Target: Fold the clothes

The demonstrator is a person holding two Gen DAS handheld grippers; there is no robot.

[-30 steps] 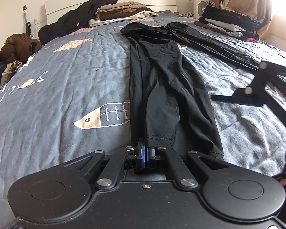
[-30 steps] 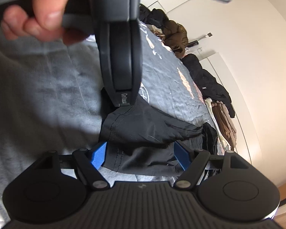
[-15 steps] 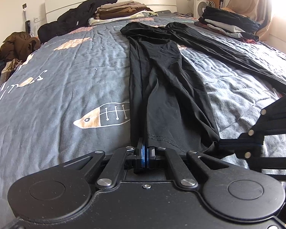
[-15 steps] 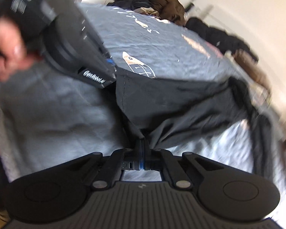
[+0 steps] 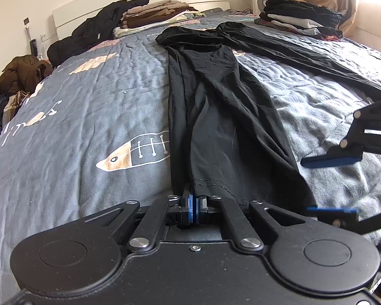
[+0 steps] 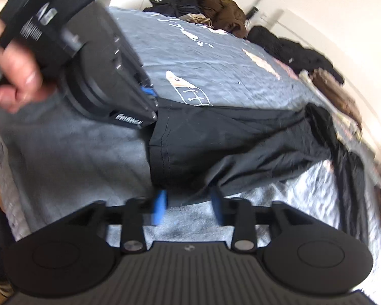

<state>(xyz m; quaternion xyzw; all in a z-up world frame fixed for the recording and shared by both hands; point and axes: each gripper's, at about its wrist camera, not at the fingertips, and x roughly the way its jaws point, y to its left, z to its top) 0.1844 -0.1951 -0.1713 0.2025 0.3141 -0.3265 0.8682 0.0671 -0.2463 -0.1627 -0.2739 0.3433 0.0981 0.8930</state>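
Long black trousers [image 5: 216,106] lie stretched along the grey bed cover, one leg running from the near edge toward the headboard. My left gripper [image 5: 194,204] is shut on the hem of that leg at the near edge. My right gripper [image 6: 189,207] is open, its blue pads just off the hem's right corner [image 6: 180,178], not holding it. It shows in the left wrist view [image 5: 330,185] at the right, jaws apart. The left gripper also shows in the right wrist view [image 6: 144,96], held by a hand.
The grey bed cover [image 5: 76,127] has fish prints. Folded clothes are stacked at the headboard [image 5: 155,12] and at the far right [image 5: 299,17]. Dark jackets [image 5: 20,73] are heaped at the left. The trousers' other leg [image 5: 304,53] lies across the right side.
My right gripper was shut on the hem's right corner half a second ago; it has opened and let go. The left gripper has kept its hold and place.
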